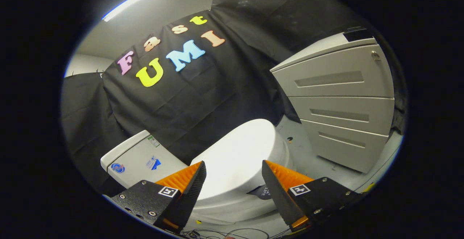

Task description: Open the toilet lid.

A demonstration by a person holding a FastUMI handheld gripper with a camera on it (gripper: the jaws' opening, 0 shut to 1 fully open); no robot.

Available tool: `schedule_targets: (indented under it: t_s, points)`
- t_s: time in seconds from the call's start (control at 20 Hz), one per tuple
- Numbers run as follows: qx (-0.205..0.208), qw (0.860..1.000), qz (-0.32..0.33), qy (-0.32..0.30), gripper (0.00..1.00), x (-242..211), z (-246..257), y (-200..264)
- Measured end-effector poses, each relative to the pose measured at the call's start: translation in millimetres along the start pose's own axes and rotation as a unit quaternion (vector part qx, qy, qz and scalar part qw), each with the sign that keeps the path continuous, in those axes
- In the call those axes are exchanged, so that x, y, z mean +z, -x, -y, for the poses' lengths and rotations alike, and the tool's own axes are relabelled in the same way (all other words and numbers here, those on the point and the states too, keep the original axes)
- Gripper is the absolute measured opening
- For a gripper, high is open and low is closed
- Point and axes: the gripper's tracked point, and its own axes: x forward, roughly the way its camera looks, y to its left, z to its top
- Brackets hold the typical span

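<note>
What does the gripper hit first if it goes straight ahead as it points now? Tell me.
Most likely the closed toilet lid. The gripper has its jaws open, and the lid's white top lies between and just beyond them. Depth is hard to judge in this fisheye view, so the gap left is unclear.

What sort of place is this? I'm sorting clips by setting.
Probably a mock bathroom in a booth: a toilet with its lid down, black cloth behind it and a drawer cabinet beside it. The open gripper hovers above.

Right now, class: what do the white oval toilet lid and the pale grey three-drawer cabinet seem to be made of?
White oval toilet lid: likely glossy moulded plastic, given its soft sheen.
Pale grey three-drawer cabinet: probably painted metal, with a matte finish, recessed pulls and a lock.
Gripper hangs open above the lid.
</note>
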Motion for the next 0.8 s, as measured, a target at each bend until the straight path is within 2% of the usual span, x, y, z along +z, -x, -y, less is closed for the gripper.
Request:
schedule_targets:
  t_s: [0.5, 0.8]
  points:
    - [-0.053, 0.994, -0.044, -0.080, 0.95, -34, 42, -10]
    - [-0.067, 0.982, -0.074, -0.162, 0.94, -62, 62, -18]
